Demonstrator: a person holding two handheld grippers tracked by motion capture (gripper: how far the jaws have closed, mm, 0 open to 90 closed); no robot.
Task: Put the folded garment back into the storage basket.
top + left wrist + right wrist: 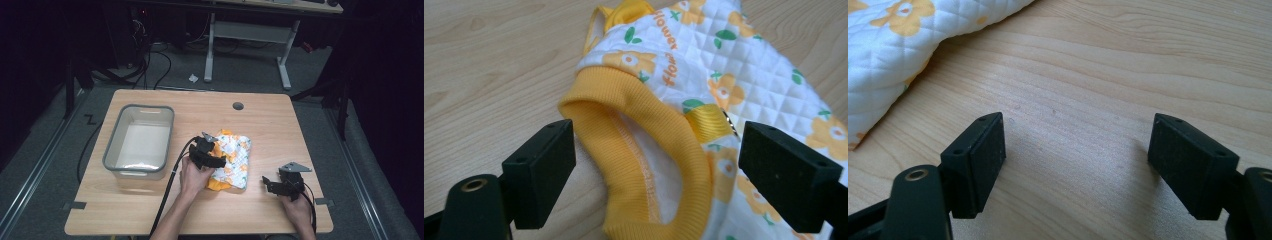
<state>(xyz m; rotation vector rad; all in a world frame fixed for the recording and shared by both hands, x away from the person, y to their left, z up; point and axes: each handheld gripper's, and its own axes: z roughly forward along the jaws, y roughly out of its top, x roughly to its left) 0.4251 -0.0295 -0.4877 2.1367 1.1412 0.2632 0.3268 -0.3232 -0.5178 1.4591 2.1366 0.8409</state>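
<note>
A small quilted white garment (235,160) with orange flowers and yellow ribbed trim lies folded on the wooden table (270,125), near its middle. My left gripper (214,156) is at the garment's left edge, open. In the left gripper view its jaws straddle the yellow ribbed cuff (659,150) of the garment (744,65) without closing on it. My right gripper (270,184) rests low over bare wood to the right of the garment, open with nothing between its jaws (1078,165). A corner of the garment (903,45) lies ahead and to its left.
A grey plastic tub (140,141) stands empty on the left part of the table. A round cable hole (238,106) sits near the far edge. Cables trail from both grippers toward the front edge. A second desk stands beyond on the floor.
</note>
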